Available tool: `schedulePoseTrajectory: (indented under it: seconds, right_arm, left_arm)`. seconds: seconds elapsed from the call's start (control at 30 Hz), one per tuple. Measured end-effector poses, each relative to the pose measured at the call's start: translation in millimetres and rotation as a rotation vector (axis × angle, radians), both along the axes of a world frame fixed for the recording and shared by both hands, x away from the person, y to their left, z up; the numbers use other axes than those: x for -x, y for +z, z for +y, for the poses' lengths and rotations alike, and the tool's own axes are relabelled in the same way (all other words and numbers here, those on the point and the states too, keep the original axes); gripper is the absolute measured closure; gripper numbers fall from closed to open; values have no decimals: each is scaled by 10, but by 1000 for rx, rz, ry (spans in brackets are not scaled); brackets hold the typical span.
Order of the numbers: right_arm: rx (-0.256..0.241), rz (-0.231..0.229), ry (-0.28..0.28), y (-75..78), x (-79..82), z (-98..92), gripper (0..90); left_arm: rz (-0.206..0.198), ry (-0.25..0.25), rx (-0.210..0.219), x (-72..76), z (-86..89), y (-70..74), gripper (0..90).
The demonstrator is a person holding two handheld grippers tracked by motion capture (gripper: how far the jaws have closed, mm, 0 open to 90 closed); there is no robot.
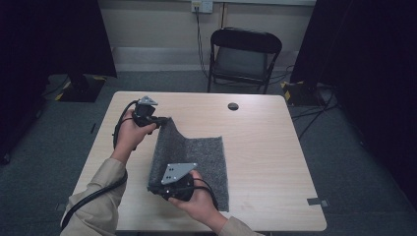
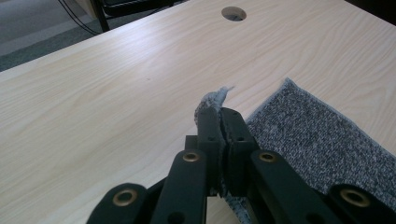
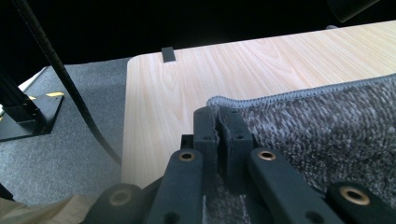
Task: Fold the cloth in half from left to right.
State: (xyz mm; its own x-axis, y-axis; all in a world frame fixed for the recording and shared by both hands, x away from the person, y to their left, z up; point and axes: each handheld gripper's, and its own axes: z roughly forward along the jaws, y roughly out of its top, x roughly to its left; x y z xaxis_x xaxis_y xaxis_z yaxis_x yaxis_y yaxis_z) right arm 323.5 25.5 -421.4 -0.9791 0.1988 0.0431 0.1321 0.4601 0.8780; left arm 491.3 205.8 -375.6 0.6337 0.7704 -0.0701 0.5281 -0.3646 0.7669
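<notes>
Grey knit cloth [image 1: 194, 162] lies on the desk [image 1: 265, 147], left of centre and toward the person's side. Its right part is flat on the wood. The left edge is raised off the surface at both ends, so the cloth forms a shallow trough from the lifted side down to the flat side.

Left claw [image 1: 160, 120] is clamped on the far-left corner; in the left gripper view the jaws are closed together with a tuft of cloth [image 2: 212, 100] poking out past the tips. Right claw [image 1: 155, 188] is clamped on the near-left corner; in the right gripper view the jaws pinch the hemmed edge [image 3: 280, 95] with the fabric running off to the side.

Likely reason for the hold: gripping both corners of one long edge keeps that edge taut and straight, so it can be carried across in one sweep, a lengthwise fold onto the flat half. That is a judgement, not something seen.

Orientation: the cloth's long axis runs near-to-far across the desk, roughly from the person toward the folding chair [image 1: 243, 56], tilted slightly. The gripped edge parallels that axis. The short edges face the person and the cable hole [image 1: 233, 106].

Both hands sit left of the cloth, claws pointing inward at it.
</notes>
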Motion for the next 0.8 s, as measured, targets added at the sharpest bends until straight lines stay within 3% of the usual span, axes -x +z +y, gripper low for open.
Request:
schedulePoseTrajectory:
  seconds: [0.4,0.8]
  right_arm:
    - [-23,0,17,53,28,102,865]
    - [-27,11,-9,46,5,-97,864]
  left_arm:
    - [-6,11,-10,53,145,124,876]
    - [2,-11,-10,-21,-81,93,876]
